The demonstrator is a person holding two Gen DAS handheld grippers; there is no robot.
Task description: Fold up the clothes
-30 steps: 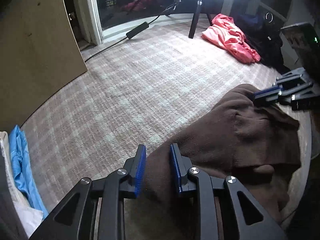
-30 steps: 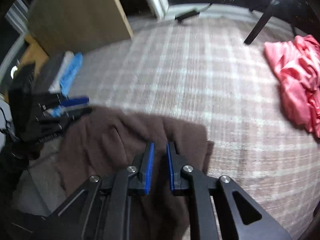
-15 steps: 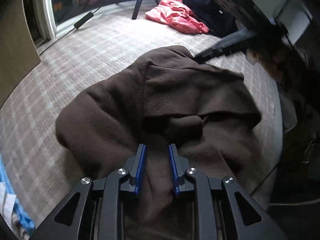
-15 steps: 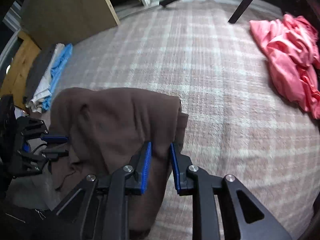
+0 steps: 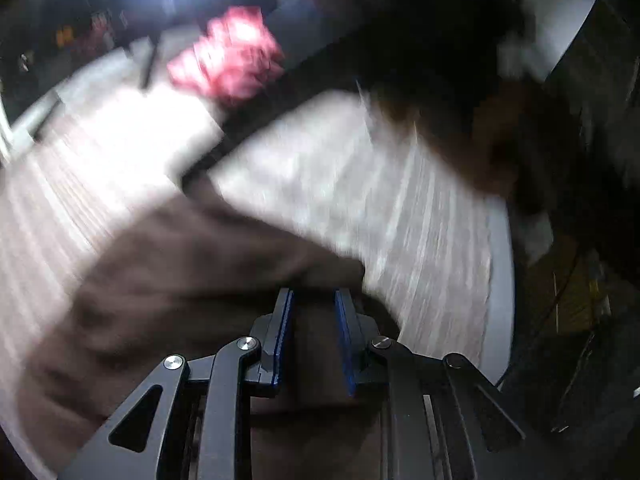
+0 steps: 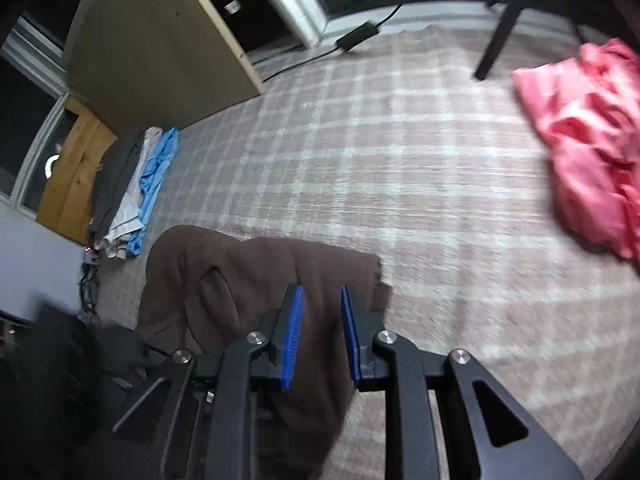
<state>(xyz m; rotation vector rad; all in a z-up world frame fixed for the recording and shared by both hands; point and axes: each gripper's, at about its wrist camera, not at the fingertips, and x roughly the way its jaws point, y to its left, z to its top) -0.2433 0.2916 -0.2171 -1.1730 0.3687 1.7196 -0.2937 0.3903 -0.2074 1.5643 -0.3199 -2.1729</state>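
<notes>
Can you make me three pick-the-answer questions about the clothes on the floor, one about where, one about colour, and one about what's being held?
1. Where is the stack of folded clothes?
A. beside the wooden board
B. on the pink garment
C. under the chair leg

2. What colour is the crumpled garment to the right?
A. green
B. pink
C. yellow

3. What is between the right gripper fingers?
A. nothing
B. a cable
C. the brown garment

Answers: 1 A, the stack lies at the foot of the wooden board. 2 B, it is bright pink on the checked carpet. 3 C, brown cloth runs between the blue pads.
</notes>
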